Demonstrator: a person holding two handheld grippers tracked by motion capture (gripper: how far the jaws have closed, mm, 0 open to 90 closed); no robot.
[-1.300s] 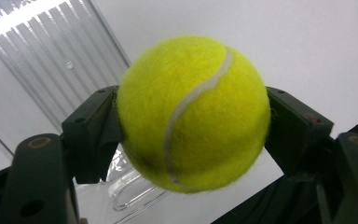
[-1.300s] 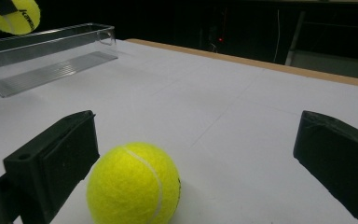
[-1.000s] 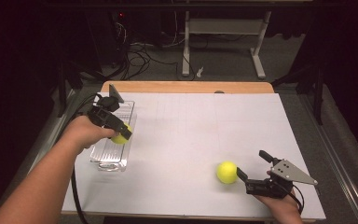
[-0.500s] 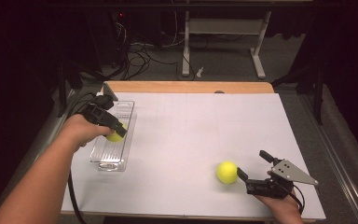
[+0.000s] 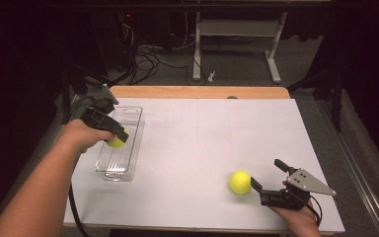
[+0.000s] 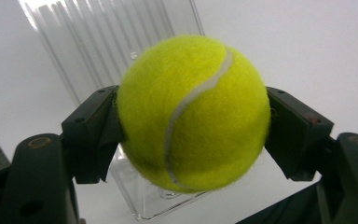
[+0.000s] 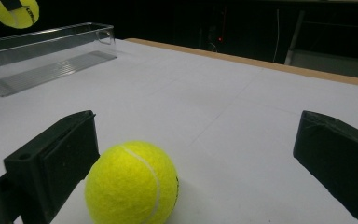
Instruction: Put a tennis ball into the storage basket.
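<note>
Two tennis balls (image 5: 116, 141) (image 5: 240, 182), one clear tray (image 5: 128, 117), one table (image 5: 217, 123), two grippers (image 5: 112, 131) (image 5: 267, 176)

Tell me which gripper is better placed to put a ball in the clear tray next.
Left. The left gripper is already shut on a tennis ball above the clear tray. The right gripper stands open beside the other ball on the table, far from it.

L gripper (image 5: 109, 129) at mid-left of the high view, forearm coming up from bottom left, jaws clamped on a tennis ball (image 6: 193, 114) (pads pressing both sides). R gripper (image 5: 266, 180) at lower right, hand at bottom edge, jaws spread wide.
</note>
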